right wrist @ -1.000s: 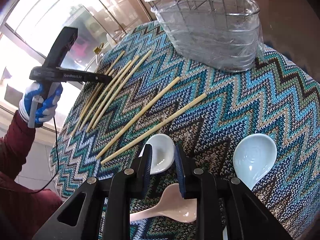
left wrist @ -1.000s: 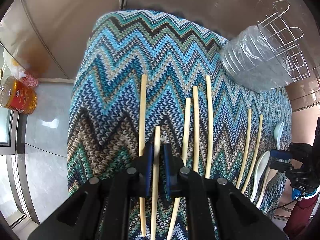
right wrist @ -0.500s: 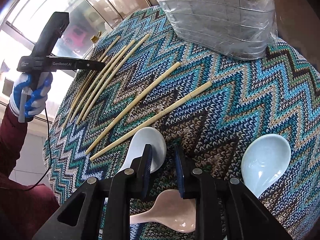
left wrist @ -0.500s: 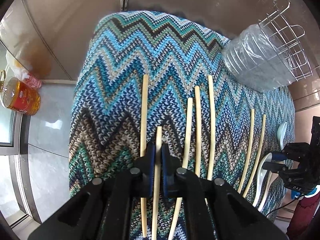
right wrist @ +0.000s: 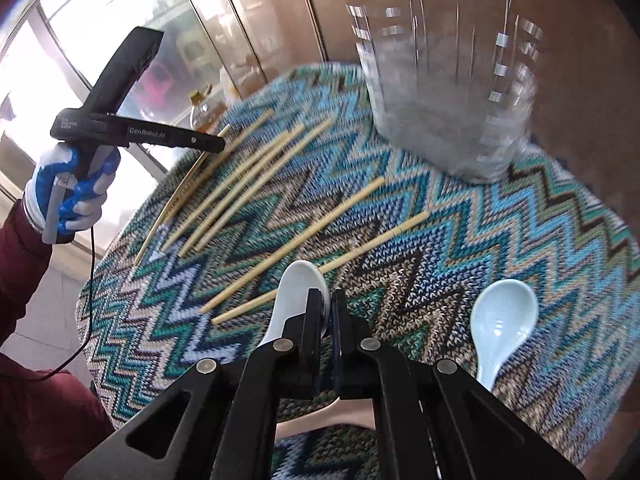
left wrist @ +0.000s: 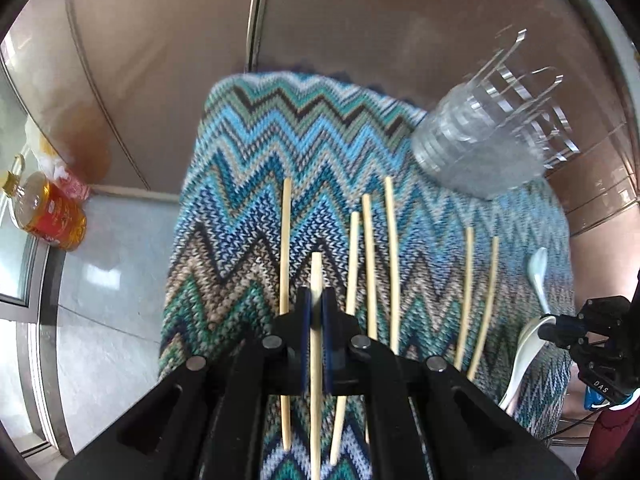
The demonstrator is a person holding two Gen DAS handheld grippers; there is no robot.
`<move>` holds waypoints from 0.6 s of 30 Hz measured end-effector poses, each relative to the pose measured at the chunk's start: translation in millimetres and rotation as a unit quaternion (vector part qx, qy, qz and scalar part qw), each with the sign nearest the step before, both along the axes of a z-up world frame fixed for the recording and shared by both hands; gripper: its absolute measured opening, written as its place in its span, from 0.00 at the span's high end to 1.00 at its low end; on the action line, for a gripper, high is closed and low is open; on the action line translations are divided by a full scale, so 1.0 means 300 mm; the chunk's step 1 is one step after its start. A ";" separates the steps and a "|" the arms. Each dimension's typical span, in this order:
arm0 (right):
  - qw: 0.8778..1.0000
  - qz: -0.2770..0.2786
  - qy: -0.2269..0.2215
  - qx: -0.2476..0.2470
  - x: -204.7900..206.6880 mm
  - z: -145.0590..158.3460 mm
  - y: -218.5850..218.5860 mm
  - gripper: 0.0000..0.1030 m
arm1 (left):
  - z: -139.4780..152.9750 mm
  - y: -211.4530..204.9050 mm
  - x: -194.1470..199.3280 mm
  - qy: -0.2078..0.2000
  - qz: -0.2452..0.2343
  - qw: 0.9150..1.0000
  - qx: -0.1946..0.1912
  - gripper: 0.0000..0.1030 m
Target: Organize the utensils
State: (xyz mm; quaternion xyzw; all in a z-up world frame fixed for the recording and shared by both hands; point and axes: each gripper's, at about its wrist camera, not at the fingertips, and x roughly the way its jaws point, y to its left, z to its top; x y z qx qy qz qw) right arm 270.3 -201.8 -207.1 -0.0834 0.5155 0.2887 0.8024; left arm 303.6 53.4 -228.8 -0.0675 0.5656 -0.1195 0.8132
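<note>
Over the zigzag knit cloth [left wrist: 280, 140], my left gripper [left wrist: 316, 300] is shut on a pale chopstick [left wrist: 316, 272], whose tip pokes out past the blue pads. Several more chopsticks [left wrist: 370, 264] lie side by side on the cloth. My right gripper [right wrist: 330, 300] has its jaws closing tight on the bowl rim of a white spoon [right wrist: 296, 292], which hangs from it in the left wrist view [left wrist: 524, 356]. A light blue spoon [right wrist: 500, 320] lies to the right. A pink spoon [right wrist: 320, 420] lies mostly hidden under the right gripper.
A wire utensil holder wrapped in clear plastic [right wrist: 448, 112] stands at the far edge of the cloth, blurred. An oil bottle [left wrist: 48, 216] stands on the floor at left. A gloved hand [right wrist: 68, 192] holds the left gripper's handle; brown cabinet panels stand behind the table.
Both grippers have risen and tilted up. The right jaws have shut onto the white spoon's bowl and taken it off the cloth. The left keeps its chopstick, now lifted.
</note>
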 end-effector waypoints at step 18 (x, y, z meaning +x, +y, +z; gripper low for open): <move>0.930 -0.188 -0.315 0.028 0.042 0.579 -0.075 0.96 | 0.734 -0.097 -0.042 -0.351 0.053 0.926 -0.128 0.96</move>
